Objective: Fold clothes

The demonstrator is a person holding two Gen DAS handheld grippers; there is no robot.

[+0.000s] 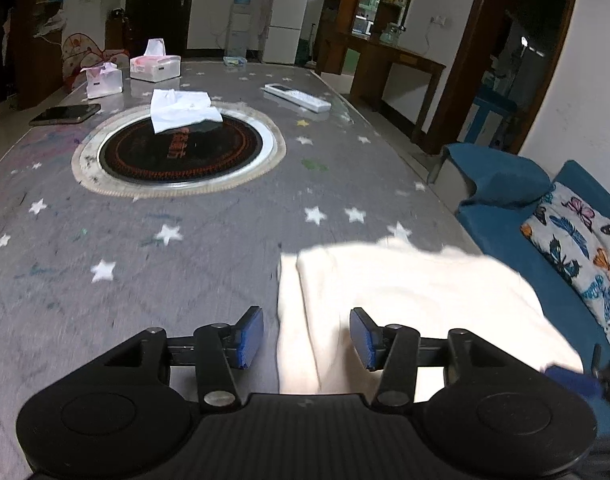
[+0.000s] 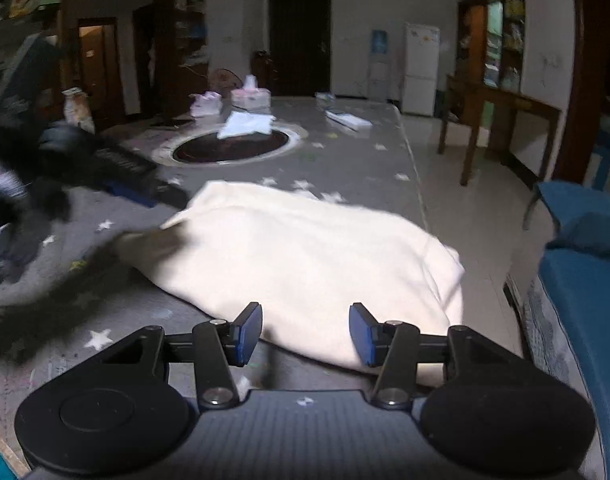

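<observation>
On the star-patterned table, left to right: one phone, two tissue boxes, one folded white cloth, one remote. One cream garment lies near the table's right edge. Left gripper and right gripper both spread, pinching nothing.

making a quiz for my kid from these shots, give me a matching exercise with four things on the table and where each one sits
Things:
1. cream garment
2. white folded cloth
3. phone
4. remote control

Places:
A. far right side of the table, near the edge
B. partly over the round black plate set in the table
C. near end of the table, just ahead of both grippers
D. far left side of the table, in front of the tissue packs

Pairs: 1-C, 2-B, 3-D, 4-A
</observation>
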